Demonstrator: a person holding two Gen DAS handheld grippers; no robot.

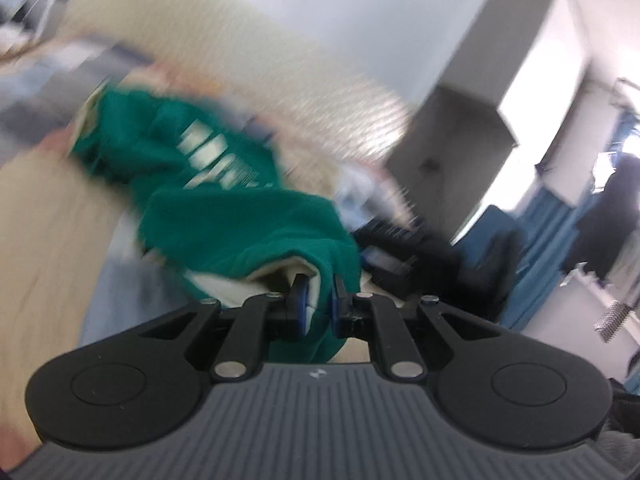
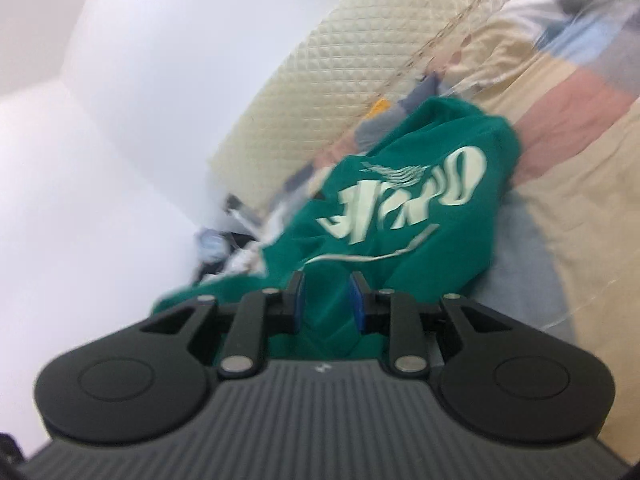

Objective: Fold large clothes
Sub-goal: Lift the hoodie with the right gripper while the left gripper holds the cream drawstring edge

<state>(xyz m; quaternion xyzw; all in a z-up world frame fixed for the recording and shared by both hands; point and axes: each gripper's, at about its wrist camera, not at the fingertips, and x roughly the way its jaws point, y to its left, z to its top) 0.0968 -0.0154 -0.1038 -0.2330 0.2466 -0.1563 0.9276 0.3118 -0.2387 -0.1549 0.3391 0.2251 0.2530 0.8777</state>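
A green hoodie (image 1: 224, 208) with pale lettering and a cream lining hangs bunched between both grippers above a bed. My left gripper (image 1: 319, 300) is shut on a fold of the green hoodie, with cream lining showing beside the fingers. In the right wrist view the hoodie (image 2: 404, 208) shows its upside-down lettering and a white drawstring. My right gripper (image 2: 326, 300) is shut on another bunched part of its green fabric. Both views are blurred by motion.
A beige bedspread (image 2: 580, 216) with pink and grey patches lies under the hoodie. A cream quilted headboard (image 2: 332, 60) stands behind it, with loose clothes piled at its foot. A grey cabinet (image 1: 480, 92) and dark items stand at the right in the left wrist view.
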